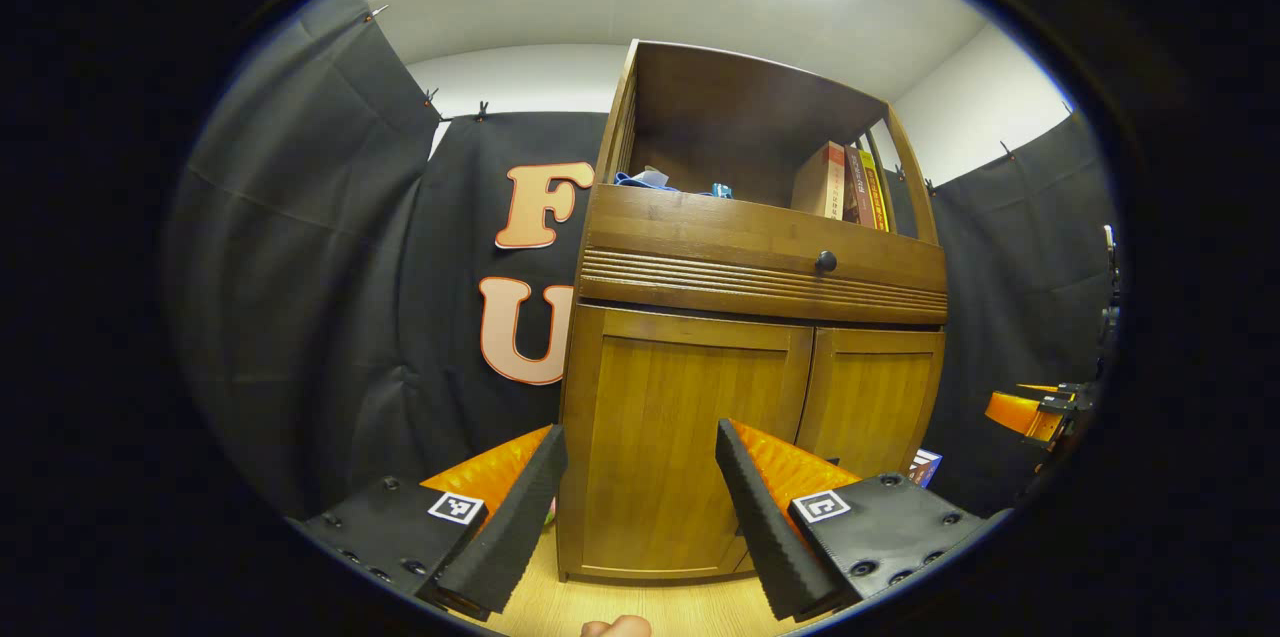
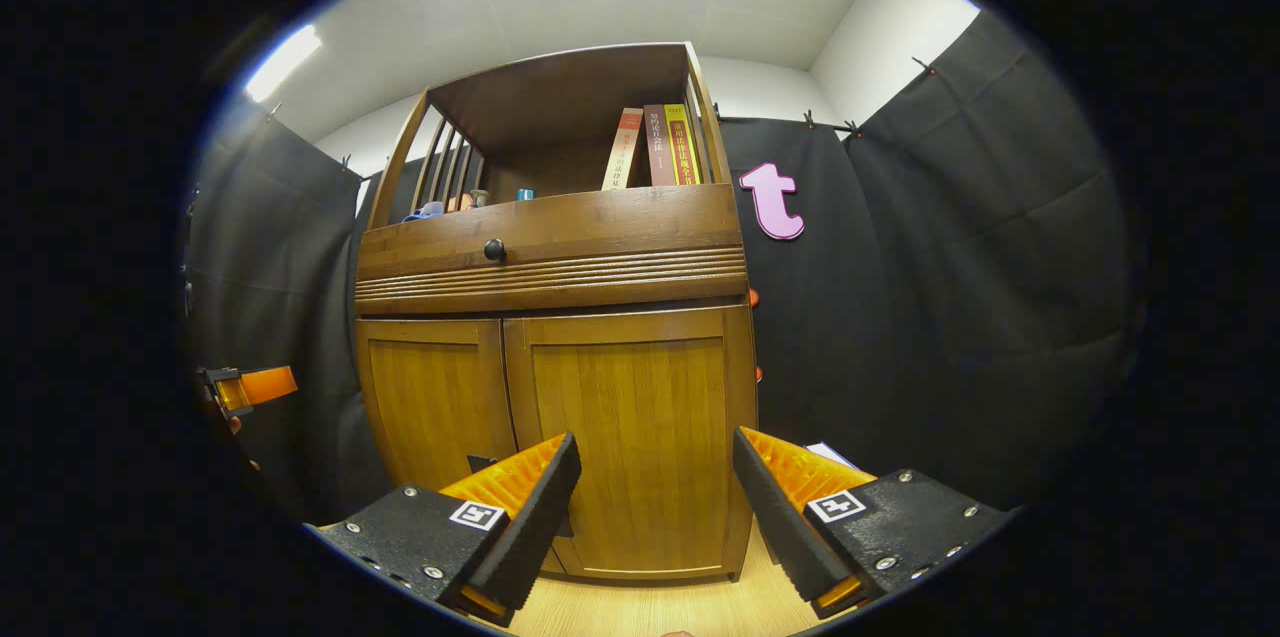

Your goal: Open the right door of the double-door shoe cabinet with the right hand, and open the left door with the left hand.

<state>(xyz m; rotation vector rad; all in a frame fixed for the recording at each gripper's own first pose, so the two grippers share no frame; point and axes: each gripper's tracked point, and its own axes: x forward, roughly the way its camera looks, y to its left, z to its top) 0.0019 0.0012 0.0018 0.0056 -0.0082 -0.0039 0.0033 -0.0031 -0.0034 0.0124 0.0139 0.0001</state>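
Observation:
A wooden double-door shoe cabinet (image 1: 760, 357) stands on the floor with both doors closed. In the left gripper view its left door (image 1: 665, 442) fills the space beyond my left gripper (image 1: 640, 447), which is open and short of the wood. The right door (image 1: 868, 399) lies farther right there. In the right gripper view the right door (image 2: 632, 437) faces my right gripper (image 2: 655, 452), open and empty, with the left door (image 2: 432, 399) beside it. The other gripper (image 2: 245, 387) shows at the far left edge of that view.
Above the doors is a drawer with a dark round knob (image 1: 826, 262), then an open shelf holding books (image 1: 845, 185) and small blue items (image 1: 650, 180). Black cloth walls surround the cabinet. Light wood floor (image 1: 600, 602) runs in front. A small box (image 1: 925, 465) sits by the cabinet's right foot.

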